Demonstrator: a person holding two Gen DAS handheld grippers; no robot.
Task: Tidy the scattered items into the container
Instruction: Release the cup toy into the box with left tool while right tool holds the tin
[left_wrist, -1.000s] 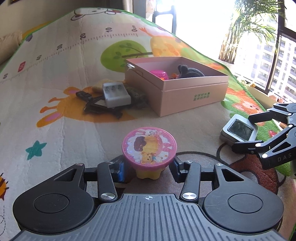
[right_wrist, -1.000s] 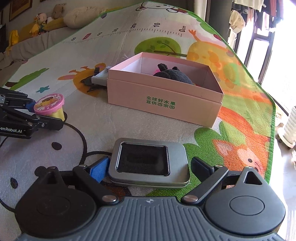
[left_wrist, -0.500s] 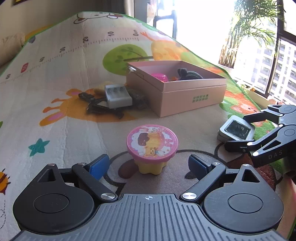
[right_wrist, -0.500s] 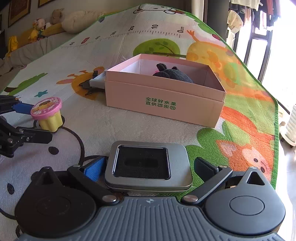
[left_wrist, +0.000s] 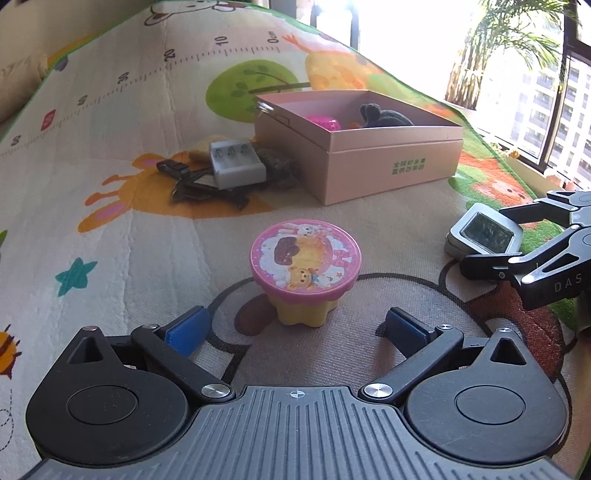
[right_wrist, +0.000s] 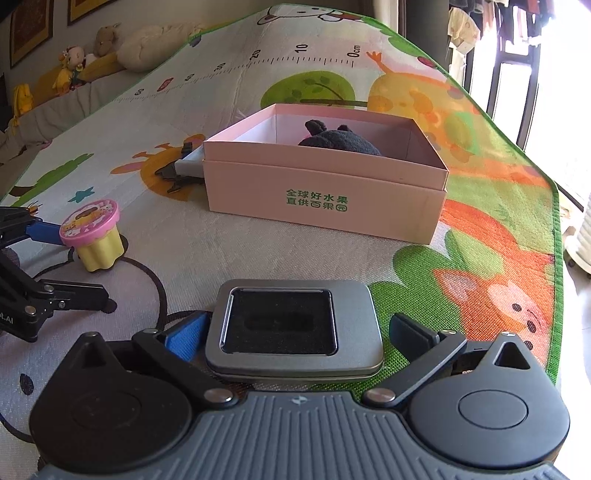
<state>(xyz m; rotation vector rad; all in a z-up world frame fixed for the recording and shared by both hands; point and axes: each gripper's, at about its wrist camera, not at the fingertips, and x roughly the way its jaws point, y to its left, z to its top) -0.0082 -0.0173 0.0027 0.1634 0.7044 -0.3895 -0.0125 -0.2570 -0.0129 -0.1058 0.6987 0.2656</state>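
Your left tongs (left_wrist: 295, 325), jaws just opened wide, have the cup (left_wrist: 306, 266) free between them on the mat (left_wrist: 147, 229), while your right tongs (right_wrist: 295, 332) stand spread around the tin (right_wrist: 293, 326), nearer the box (right_wrist: 325, 199).

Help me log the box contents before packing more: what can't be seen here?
- Pink box floor: right wrist view, near wall hides all but the dark plush.
- Pink ball: left wrist view, mostly behind the box rim.
- Dark straps: left wrist view, partly under the grey charger.
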